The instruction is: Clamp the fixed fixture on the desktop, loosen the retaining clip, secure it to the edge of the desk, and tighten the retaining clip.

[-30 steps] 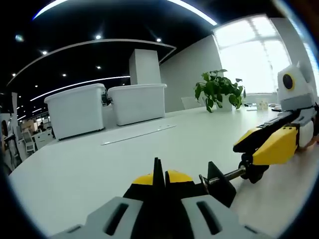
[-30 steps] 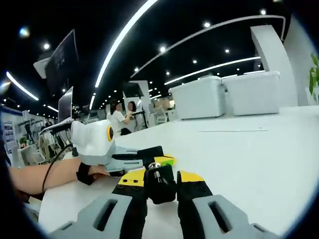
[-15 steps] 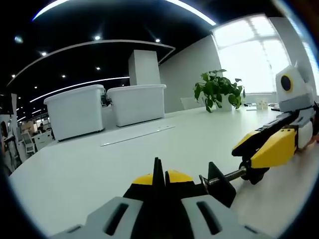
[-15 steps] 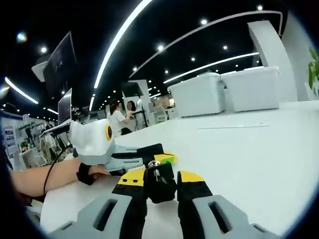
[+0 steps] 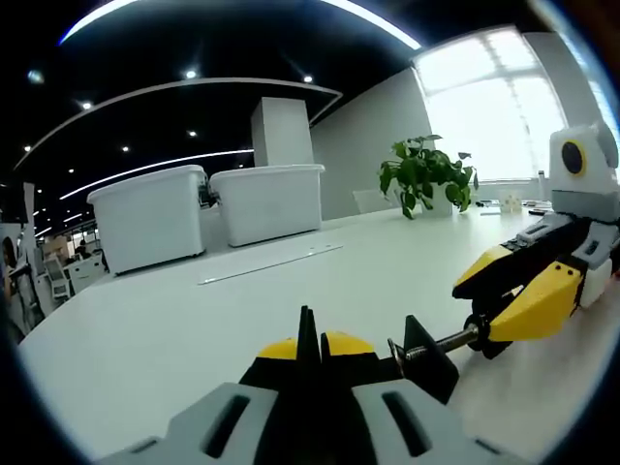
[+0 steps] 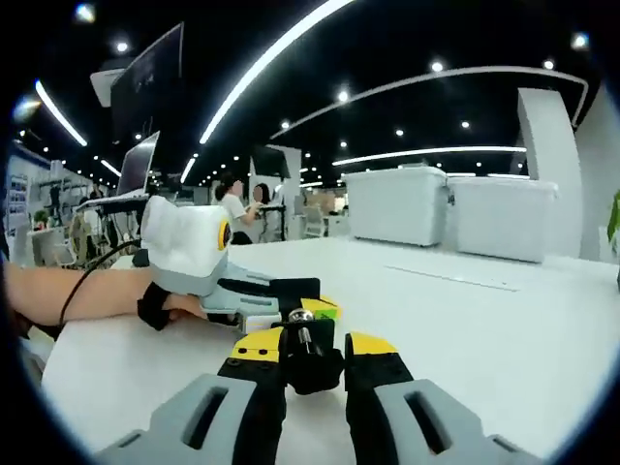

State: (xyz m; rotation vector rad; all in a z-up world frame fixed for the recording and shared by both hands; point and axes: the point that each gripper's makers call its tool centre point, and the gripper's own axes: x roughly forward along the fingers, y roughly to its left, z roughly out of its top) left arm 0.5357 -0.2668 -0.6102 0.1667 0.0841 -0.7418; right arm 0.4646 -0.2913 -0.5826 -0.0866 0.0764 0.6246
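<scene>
Both grippers grip the clamp [image 5: 417, 354] on the desk [image 5: 174, 329]: left gripper [image 5: 308, 351] pinches its body, right gripper [image 6: 312, 356] squeezes its screw knob [image 6: 308, 360].

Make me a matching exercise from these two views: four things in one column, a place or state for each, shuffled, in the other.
1. left gripper
2. right gripper
3. potted plant
4. two white bins

A. standing side by side on the desk
B. shut on the clamp's screw handle
C. by the bright window
D. shut on the clamp's black body

Pairs: 1-D, 2-B, 3-C, 4-A
</scene>
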